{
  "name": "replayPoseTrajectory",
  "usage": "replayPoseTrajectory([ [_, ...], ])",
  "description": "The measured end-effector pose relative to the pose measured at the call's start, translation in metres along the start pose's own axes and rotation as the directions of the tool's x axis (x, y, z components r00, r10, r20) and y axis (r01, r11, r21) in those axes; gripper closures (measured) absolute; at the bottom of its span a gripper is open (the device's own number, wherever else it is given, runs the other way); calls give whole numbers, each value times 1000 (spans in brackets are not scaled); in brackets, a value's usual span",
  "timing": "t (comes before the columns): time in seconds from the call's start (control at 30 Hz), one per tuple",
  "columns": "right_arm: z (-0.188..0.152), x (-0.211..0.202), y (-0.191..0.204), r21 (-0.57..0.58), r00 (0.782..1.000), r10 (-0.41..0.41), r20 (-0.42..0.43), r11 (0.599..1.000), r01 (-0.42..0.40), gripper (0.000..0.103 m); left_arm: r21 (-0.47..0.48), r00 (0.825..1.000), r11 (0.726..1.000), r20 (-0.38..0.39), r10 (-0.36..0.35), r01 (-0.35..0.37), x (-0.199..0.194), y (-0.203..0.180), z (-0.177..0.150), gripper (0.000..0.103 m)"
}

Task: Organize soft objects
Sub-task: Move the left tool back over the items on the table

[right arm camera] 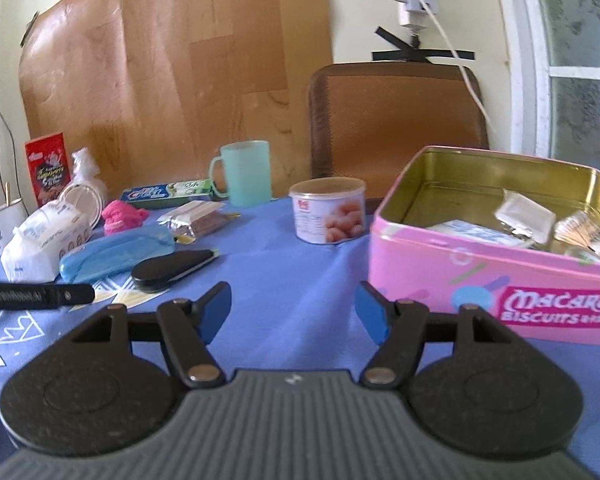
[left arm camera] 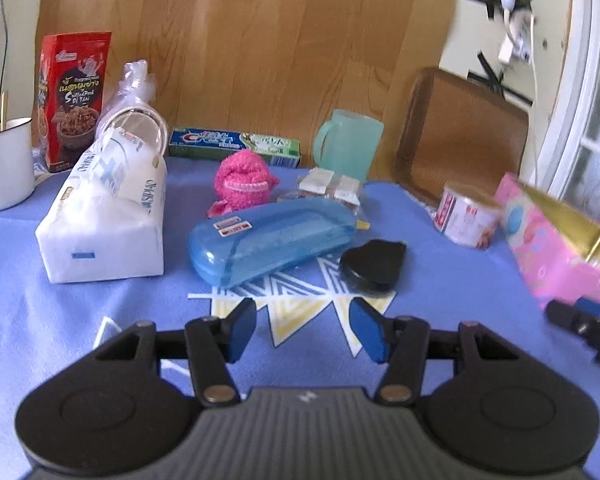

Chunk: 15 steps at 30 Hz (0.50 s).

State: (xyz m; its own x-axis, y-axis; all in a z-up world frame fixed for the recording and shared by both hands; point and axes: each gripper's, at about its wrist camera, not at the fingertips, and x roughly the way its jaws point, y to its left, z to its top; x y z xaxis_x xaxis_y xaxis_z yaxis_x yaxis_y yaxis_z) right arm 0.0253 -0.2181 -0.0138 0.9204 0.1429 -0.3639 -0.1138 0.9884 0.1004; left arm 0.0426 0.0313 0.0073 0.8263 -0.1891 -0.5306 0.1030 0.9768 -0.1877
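Basically both empty: left gripper (left arm camera: 303, 330) stands with a narrow gap and nothing between the pads, right gripper (right arm camera: 294, 312) wider, also bare. Likely target is the pink fluffy cloth (left arm camera: 242, 182), at 11 o'clock from the left gripper, behind the blue case (left arm camera: 272, 246) and right of the tissue pack (left arm camera: 104, 220). Pink tin (right arm camera: 492, 276) sits open at 2 o'clock of the right gripper. Advice: go over the case, spread wider first, pinch the cloth's bulk, not its clip.
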Motion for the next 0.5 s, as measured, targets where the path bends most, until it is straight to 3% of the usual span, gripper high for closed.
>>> replayPoseTrajectory([
  [0.27, -5, 8, 5, -14, 999, 32, -3, 999, -32, 33, 106, 997, 994, 72, -34, 27, -11, -19, -6, 47],
  [0.5, -6, 8, 6, -17, 998, 60, 7, 998, -60, 33, 72, 997, 997, 64, -45, 40, -9, -12, -4, 45],
])
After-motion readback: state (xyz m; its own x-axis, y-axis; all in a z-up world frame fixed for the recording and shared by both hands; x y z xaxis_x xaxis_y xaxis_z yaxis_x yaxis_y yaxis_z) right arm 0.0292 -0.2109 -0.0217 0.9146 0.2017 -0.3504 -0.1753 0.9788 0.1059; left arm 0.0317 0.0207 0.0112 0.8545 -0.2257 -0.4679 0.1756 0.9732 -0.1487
